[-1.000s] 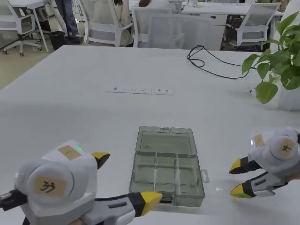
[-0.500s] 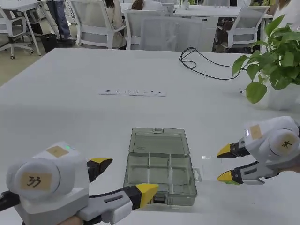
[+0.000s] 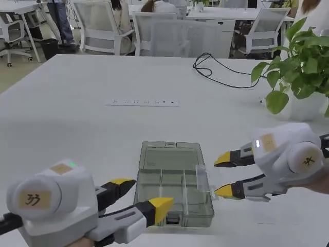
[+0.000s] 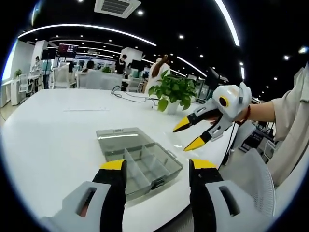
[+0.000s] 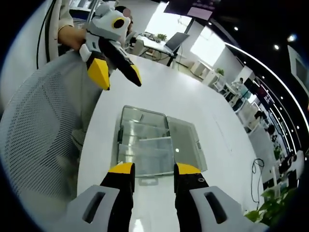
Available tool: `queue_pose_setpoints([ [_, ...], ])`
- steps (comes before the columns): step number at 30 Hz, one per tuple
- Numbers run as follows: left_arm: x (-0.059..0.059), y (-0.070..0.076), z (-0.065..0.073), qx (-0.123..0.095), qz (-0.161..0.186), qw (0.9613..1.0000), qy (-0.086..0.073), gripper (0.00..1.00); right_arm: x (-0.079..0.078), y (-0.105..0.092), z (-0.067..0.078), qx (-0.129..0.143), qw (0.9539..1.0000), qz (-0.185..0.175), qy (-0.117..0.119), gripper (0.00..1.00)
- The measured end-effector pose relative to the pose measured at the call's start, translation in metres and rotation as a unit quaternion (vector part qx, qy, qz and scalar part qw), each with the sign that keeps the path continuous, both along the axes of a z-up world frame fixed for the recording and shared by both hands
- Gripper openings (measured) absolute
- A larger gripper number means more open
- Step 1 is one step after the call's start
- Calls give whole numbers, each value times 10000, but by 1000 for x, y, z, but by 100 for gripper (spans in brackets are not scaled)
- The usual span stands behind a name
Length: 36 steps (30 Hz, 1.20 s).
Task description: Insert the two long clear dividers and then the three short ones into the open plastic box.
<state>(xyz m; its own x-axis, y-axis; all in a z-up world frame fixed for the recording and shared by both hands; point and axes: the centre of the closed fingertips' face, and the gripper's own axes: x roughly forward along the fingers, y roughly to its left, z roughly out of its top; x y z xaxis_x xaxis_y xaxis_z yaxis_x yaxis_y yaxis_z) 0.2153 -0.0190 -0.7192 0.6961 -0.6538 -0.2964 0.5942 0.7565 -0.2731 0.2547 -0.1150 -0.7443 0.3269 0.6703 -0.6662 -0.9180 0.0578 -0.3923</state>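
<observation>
Box first: smoky see-through plastic box sits on white table straight ahead of the person. Its lid is flipped open & lies flat on the far side. The base is nearer, w/ clear dividers standing in it and splitting it into compartments; exact count hard to read.

Right gripper has a white body w/ black jaws & yellow tips and is at the box's right side. Its jaws are spread, w/ a thin clear plastic divider piece caught btwn the tips at the box's right end; can't tell if it touches the base. In right gripper view the same piece spans the gap btwn the tips, w/ the box beyond it.

Left gripper hovers at the box's front-left corner, jaws apart, nothing in them, clear of the box. In left gripper view the box lies ahead btwn its tips, w/ the right gripper past it.

Further back on the table are a white power strip, a black cable & a green potted plant at the right edge.
</observation>
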Motion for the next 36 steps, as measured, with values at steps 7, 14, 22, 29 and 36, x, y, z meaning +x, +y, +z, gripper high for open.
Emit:
queue_pose_setpoints([
  [7, 1, -4, 2, -399, 28, 9991, 131, 44, -9, 22, 11, 222, 9995, 230, -25, 33],
  [14, 2, -8, 8, -782, -30, 9968, 181, 32, -17, 41, 22, 449, 9981, 409, -27, 33],
  [22, 3, -13, 11, -1130, -78, 9931, 302, 24, -23, 58, 32, 700, 9961, 542, -44, 33],
  [29, 5, -14, 12, -1331, -89, 9903, 391, 15, -25, 65, 37, 830, 9946, 617, -42, 33],
  [36, 5, -16, 15, -1504, -120, 9874, 476, 3, -27, 71, 41, 937, 9934, 652, -79, 33],
])
